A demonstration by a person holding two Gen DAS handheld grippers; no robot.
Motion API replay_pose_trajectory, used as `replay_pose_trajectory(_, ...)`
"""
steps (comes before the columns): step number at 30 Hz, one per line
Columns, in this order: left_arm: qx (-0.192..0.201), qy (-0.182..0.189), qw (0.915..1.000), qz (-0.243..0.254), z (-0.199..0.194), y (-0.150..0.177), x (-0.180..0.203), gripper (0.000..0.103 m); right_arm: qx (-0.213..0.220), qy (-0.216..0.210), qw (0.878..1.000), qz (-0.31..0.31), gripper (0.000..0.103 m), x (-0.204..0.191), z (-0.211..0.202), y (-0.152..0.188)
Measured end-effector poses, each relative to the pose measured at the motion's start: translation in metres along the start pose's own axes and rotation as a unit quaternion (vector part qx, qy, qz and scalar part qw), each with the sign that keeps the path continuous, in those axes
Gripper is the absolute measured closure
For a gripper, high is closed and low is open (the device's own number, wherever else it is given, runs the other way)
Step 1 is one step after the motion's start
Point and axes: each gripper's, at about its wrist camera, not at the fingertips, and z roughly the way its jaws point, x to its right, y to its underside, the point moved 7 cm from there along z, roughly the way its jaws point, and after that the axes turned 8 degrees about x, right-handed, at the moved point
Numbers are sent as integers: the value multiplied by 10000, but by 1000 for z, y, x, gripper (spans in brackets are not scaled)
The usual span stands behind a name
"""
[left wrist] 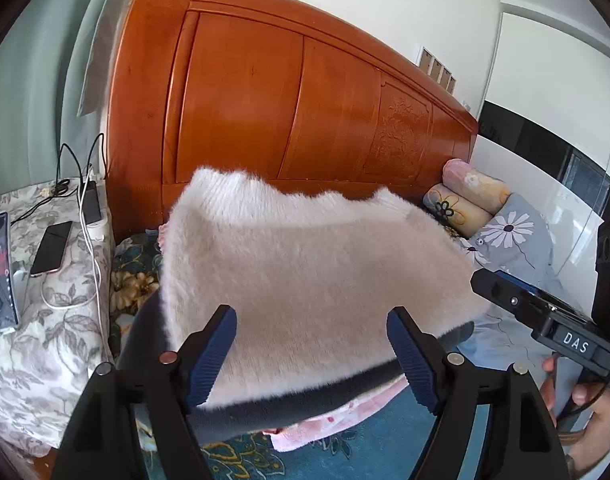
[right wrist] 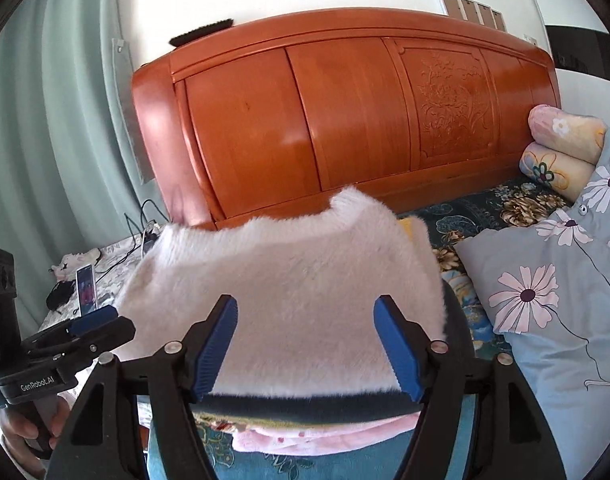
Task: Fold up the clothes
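Note:
A folded fluffy cream sweater with a dark grey band along its near edge lies on top of a pink garment on the bed. My left gripper hovers over the sweater's near edge, open, its blue pads wide apart and not pressing the fabric. My right gripper stands the same way, open over the near edge. In the left wrist view the right gripper's body juts in from the right, held by a hand.
An orange wooden headboard rises behind the clothes. To the left is a cloth-covered nightstand with phones and charger cables. Rolled floral pillows and a grey flowered quilt lie to the right. A teal floral bedspread covers the bed.

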Motion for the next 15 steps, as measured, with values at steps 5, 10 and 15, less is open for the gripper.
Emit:
replay_pose_trajectory(5,161,-138,9989,424,-17,36,19,12,44,-16,10000,-79,24,-12,-25,33)
replay_pose_trajectory(10,139,-267,9977,612,-21,63,27,2,59,311,9994,-123,20,-11,-35,67)
replay_pose_trajectory(15,68,-355,9985,401,-17,77,19,0,16,579,9983,-85,9,-7,-34,87)
